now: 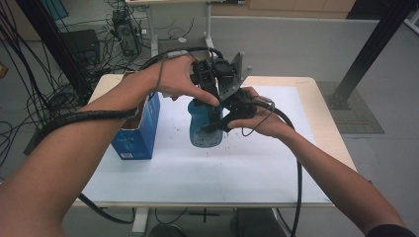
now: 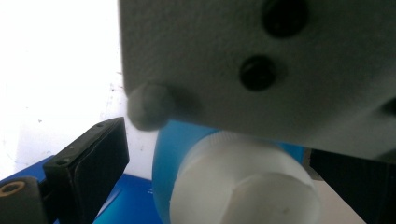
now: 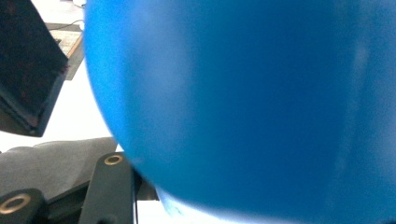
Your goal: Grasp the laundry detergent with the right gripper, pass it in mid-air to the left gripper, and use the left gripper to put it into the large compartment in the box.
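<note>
The blue bottle [image 1: 203, 129] is held up above the middle of the white table [image 1: 257, 168]. It stands nearly straight up, with its white cap [image 2: 243, 186] on top. The right gripper [image 1: 223, 122] holds the bottle by its side, jaws clamped on the blue body. The left gripper [image 1: 210, 86] is right over the cap, with one jaw on each side of it. I cannot tell if those jaws are squeezing the cap yet. A blue box [image 1: 138, 133] stands to the left, near but not touching. Nothing blocks the cap.
</note>
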A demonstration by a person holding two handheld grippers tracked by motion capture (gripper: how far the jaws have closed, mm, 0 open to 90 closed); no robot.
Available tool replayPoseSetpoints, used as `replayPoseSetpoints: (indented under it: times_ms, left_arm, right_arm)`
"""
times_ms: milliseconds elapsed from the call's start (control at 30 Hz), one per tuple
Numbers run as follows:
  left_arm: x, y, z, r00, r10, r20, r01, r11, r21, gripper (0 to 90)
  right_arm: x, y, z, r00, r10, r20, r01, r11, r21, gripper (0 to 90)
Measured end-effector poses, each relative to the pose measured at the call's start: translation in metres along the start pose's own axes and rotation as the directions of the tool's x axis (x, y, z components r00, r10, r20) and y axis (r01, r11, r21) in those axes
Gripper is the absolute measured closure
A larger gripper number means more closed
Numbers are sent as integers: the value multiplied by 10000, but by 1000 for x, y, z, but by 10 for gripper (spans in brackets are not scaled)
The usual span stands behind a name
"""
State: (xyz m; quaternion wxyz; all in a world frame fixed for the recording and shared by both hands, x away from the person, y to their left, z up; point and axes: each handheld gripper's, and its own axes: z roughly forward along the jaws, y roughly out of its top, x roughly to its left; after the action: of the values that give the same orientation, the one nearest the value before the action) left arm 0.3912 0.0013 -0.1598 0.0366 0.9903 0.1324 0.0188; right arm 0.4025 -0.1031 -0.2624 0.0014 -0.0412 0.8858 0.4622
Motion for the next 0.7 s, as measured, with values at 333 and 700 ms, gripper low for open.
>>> replayPoseSetpoints:
  times_ms: [333, 700]
  left_arm:
    - [-1, 2, 0, 10000, 31, 3, -31, 10000, 14, 51]
    - [-1, 2, 1, 10000, 38, -84, -38, 10000, -29, 51]
  right_arm:
    - [0, 1, -3, 9999, 57, 82, -57, 10000, -81, 437]
    - [-1, 1, -1, 9999, -72, 112, 72, 9999, -71, 437]
